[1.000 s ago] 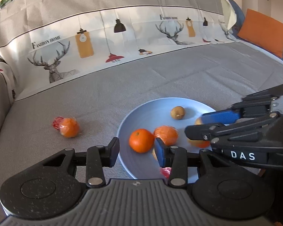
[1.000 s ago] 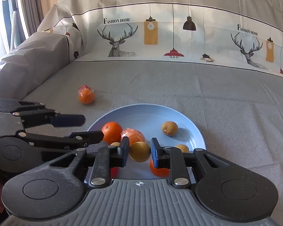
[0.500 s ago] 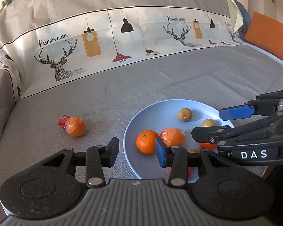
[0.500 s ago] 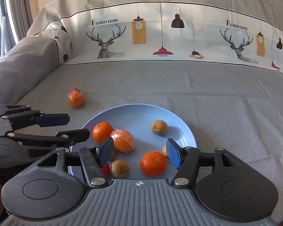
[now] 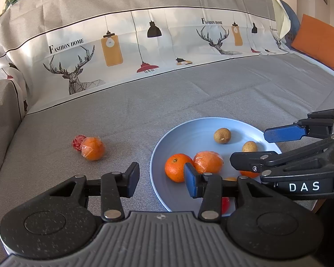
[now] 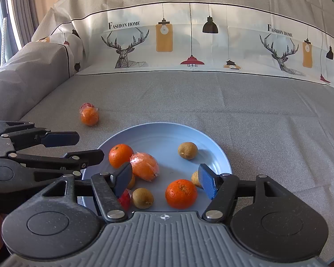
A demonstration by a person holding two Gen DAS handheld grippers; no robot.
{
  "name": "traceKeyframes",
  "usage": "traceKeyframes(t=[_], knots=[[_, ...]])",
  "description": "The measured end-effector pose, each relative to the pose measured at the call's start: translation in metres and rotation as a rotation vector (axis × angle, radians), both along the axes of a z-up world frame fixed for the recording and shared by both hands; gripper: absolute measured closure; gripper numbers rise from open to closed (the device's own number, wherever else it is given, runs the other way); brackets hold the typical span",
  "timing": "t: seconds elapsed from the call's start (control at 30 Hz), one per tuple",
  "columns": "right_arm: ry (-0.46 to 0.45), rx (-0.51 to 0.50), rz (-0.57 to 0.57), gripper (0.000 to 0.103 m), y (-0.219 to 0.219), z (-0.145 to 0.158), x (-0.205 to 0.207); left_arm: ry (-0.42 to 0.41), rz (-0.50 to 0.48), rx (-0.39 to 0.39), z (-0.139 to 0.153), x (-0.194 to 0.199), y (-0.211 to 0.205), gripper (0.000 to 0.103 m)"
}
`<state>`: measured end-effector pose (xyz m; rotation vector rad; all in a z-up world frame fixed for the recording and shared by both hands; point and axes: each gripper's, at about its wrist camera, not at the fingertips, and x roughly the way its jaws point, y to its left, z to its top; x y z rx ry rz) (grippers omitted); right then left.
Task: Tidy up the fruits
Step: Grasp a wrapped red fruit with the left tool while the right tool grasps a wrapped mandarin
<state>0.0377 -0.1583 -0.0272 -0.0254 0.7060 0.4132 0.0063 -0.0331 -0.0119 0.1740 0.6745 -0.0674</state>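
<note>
1. Both tongs hang over the near edge of the blue plate [image 6: 220, 155]. The right gripper [image 6: 164, 181] has just been opening, and its jaws now stand wide with nothing pressed between the pads. A brown round fruit [image 6: 143, 198] and a bare orange [image 6: 181, 193] lie loose on the plate below the gap, so I judge a piece has just been let go here.
2. The left gripper [image 5: 161, 178] is part open and empty. Its jaws straddle the plate's rim at about 9 o'clock, with only grey cover and rim between them.
3. On the plate: a second bare orange [image 6: 121, 155] at 9 o'clock, touching a wrapped orange [image 6: 144, 166] toward the centre. A brown fruit [image 6: 187, 150] sits alone at 2 o'clock and another [image 6: 195, 179] lies half hidden behind the right pad. Something red [image 6: 125, 200] lies at the near rim, partly hidden.
4. One wrapped orange [image 5: 93, 148] lies off the plate on the grey sofa cover [image 5: 189, 98], at about 10 o'clock from the plate and well apart, touching a small red piece [image 5: 78, 142].
5. The plate serves as the collecting spot. By my reading, the stray pair is what remains, and the left gripper is nearer to it.
</note>
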Motion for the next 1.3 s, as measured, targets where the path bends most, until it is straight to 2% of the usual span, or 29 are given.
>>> traceKeyframes(t=[0.57, 0.63, 0.67, 0.7, 0.73, 0.8, 0.83, 0.93, 1.07, 1.17, 1.3], knots=[[-0.025, 0.010, -0.021, 0.035, -0.001, 0.003, -0.001, -0.022, 0.004, -0.016, 0.008, -0.004, 0.004, 0.055], [-0.040, 0.023, -0.033, 0.036, -0.004, 0.006, -0.002, -0.034, 0.005, -0.025, 0.011, -0.005, 0.005, 0.058], [-0.047, 0.029, -0.039, 0.037, -0.005, 0.008, -0.002, -0.043, 0.007, -0.031, 0.014, -0.006, 0.007, 0.063], [-0.056, 0.037, -0.046, 0.040, -0.007, 0.010, -0.001, -0.050, 0.009, -0.037, 0.016, -0.007, 0.008, 0.068], [-0.064, 0.047, -0.051, 0.048, -0.008, 0.012, -0.001, -0.058, 0.011, -0.044, 0.018, -0.008, 0.009, 0.070], [-0.079, 0.071, -0.057, 0.061, -0.010, 0.016, -0.002, -0.082, 0.020, -0.058, 0.023, -0.010, 0.013, 0.081], [-0.089, 0.083, -0.060, 0.067, -0.010, 0.018, -0.002, -0.094, 0.026, -0.067, 0.026, -0.011, 0.015, 0.082], [-0.120, 0.110, -0.064, 0.073, -0.010, 0.025, -0.002, -0.105, 0.078, -0.145, 0.036, -0.011, 0.030, 0.085], [-0.129, 0.140, -0.052, 0.074, -0.004, 0.032, 0.000, -0.035, 0.194, -0.281, 0.046, 0.007, 0.066, 0.085], [-0.137, 0.156, -0.029, 0.074, 0.005, 0.037, 0.001, 0.002, 0.269, -0.292, 0.055, 0.034, 0.088, 0.085], [-0.137, 0.165, 0.012, 0.074, 0.023, 0.043, 0.000, -0.019, 0.330, -0.291, 0.070, 0.075, 0.112, 0.085]])
